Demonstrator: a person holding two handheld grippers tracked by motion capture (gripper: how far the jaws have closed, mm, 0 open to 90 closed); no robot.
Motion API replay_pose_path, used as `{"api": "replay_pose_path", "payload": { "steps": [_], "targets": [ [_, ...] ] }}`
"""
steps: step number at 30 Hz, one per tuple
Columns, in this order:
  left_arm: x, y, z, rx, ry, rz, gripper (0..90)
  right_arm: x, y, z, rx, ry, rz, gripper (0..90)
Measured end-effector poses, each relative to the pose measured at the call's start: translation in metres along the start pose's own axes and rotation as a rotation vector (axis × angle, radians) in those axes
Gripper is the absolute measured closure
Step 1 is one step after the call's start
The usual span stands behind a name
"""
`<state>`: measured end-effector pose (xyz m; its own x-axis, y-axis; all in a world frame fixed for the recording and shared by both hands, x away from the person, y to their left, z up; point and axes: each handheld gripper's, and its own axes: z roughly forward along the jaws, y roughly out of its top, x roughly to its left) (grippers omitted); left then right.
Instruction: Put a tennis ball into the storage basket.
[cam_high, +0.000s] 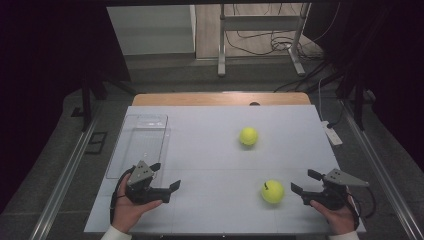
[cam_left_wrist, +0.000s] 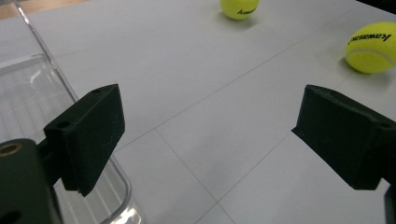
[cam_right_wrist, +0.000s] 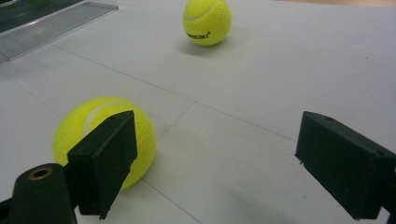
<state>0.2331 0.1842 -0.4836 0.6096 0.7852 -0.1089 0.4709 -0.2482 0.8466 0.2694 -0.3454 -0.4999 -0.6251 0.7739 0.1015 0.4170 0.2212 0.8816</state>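
Fuzzy yellow near ball (cam_high: 272, 191) beside right gripper (cam_high: 306, 182) — both grippers' blocky black jaws spread.

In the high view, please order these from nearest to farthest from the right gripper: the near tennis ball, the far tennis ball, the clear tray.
From the right gripper:
1. Near tennis ball, just to its left, at the table's front.
2. Far tennis ball, further back, near the middle.
3. Clear tray, across the table at the left edge.
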Motion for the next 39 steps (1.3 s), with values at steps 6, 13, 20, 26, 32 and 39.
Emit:
{"api": "replay_pose_path", "payload": {
  "steps": [6,13,20,26,32,39],
  "targets": [
    [-0.006,0.004,0.006,0.007,-0.015,0.013,8.6,0.001,0.000,0.000,-0.003,0.002,-0.001,13.1],
    [-0.009,0.008,0.012,0.014,-0.022,0.015,8.8,0.003,0.003,0.004,-0.005,0.014,-0.001,13.1],
    [-0.013,0.012,0.020,0.024,-0.044,0.025,8.9,0.008,0.005,0.006,0.001,0.021,-0.019,13.1],
    [-0.019,0.014,0.027,0.039,-0.063,0.043,9.0,0.008,0.005,0.006,0.004,0.017,-0.019,13.1],
    [-0.024,0.015,0.032,0.048,-0.076,0.052,9.0,0.008,0.004,0.006,0.004,0.017,-0.020,13.1],
    [-0.028,0.017,0.037,0.061,-0.095,0.059,9.1,0.007,0.004,0.006,0.006,0.014,-0.020,13.1]
  ]
}}
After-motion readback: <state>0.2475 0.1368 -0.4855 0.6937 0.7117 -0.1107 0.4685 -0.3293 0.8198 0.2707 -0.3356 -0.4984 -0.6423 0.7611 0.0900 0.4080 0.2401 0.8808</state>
